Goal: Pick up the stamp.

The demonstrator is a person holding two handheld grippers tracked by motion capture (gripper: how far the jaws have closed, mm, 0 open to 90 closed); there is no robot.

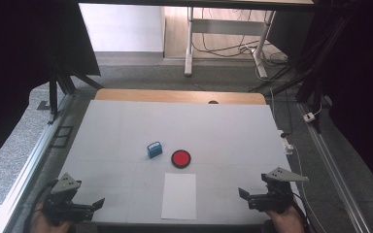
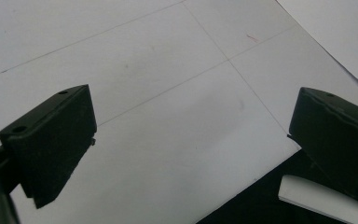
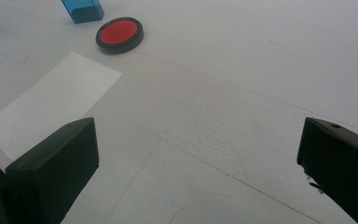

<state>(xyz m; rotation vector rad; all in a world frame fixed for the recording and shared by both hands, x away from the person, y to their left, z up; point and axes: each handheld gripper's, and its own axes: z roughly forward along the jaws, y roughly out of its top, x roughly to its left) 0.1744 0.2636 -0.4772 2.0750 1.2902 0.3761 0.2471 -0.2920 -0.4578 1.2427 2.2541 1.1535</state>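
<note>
white paper sheet: flat, upright oblong, just below red disc | left gripper: released, left of sheet | right gripper: released, right of sheet

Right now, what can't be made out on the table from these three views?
- Blue stamp: label print too small in the high view; its top is cut off by the upper edge in the right gripper view.
- Red ink pad: whether it is lidded or open is too small to tell.
- White sheet: cut off by the picture's edge in the left gripper view.
- Person's hands: cut off by the bottom edge in the high view.
</note>
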